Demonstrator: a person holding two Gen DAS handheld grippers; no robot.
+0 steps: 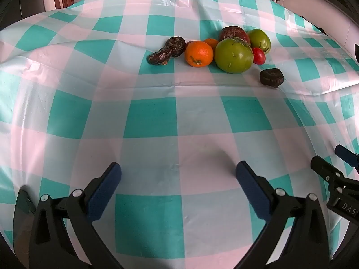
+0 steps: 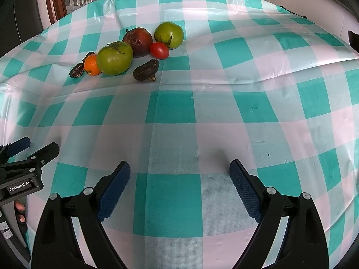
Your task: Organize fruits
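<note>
1. Nearest the lens in the left wrist view, we see the left gripper (image 1: 178,170) with its jaws spread wide and nothing between them; its blue ribbed pads (image 1: 104,192) sit on black plastic arms above the tablecloth (image 1: 157,116).
2. We find the right gripper (image 2: 179,170) in the same condition in its own view: jaws apart, empty, pointing down at bare cloth.
3. We locate the fruit pile in the upper centre-right of the left view and in the upper left of the right view, well apart from both tools.
4. We judge the pile to lie ahead of both grippers and between their two lines of sight; neither hand is clearly nearer.
5. Contents, as seen from the left wrist:
   - a large green tomato (image 1: 233,56), smooth and glossy, with a dry calyx;
   - a second green tomato (image 1: 259,39) behind it;
   - a small red tomato (image 1: 258,56), touching the large green one;
   - an orange (image 1: 199,54), pebbled skin, and a second orange (image 1: 211,42) partly hidden behind;
   - a dark reddish round fruit (image 1: 234,33), dull-skinned;
   - a wrinkled dark elongated fruit (image 1: 167,51), long axis running lower left to upper right;
   - a lone dark shrivelled fruit (image 1: 271,77), just apart from the pile at lower right.
6. We consider the lone fruit the easiest first pick for the right gripper.
</note>
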